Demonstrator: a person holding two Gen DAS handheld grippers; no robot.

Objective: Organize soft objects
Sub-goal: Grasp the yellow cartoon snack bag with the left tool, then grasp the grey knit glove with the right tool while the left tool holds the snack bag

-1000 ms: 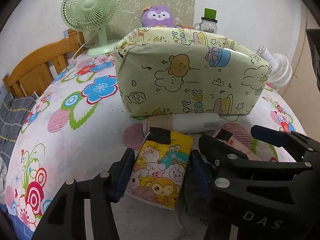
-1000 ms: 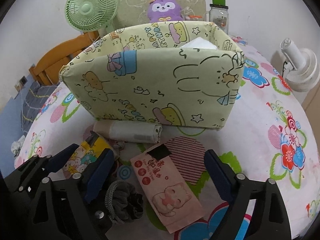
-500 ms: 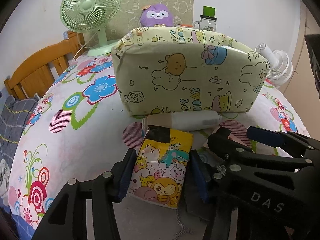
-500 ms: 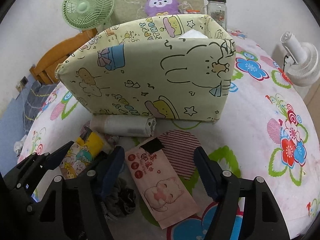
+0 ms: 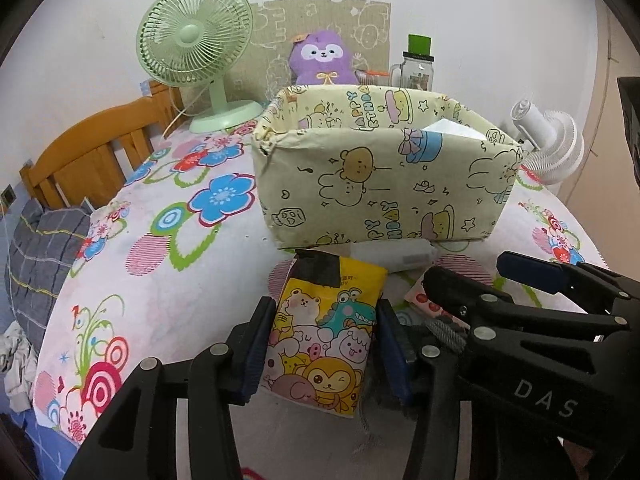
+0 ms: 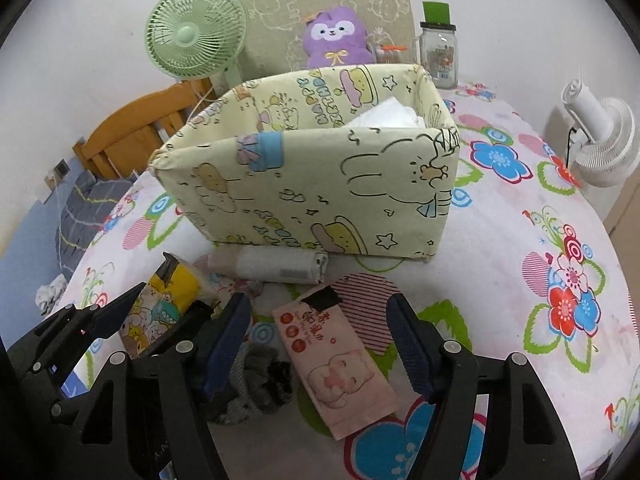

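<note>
The left hand-held gripper pinches a yellow tissue pack with cartoon animals on it, one finger on each side. The pack tilts up toward the box.

The right hand-held gripper is spread wide. A pink tissue pack lies flat on the bench between its fingers, but they do not touch it. A gray sock is bunched up just beside the pink pack, by the left finger.

A white roll lies against the front of a yellow box with bunny drawings. Something white sits inside the box. Behind the box stand a green fan, a purple plush toy and a glass jar. A white fan is off to the right.
</note>
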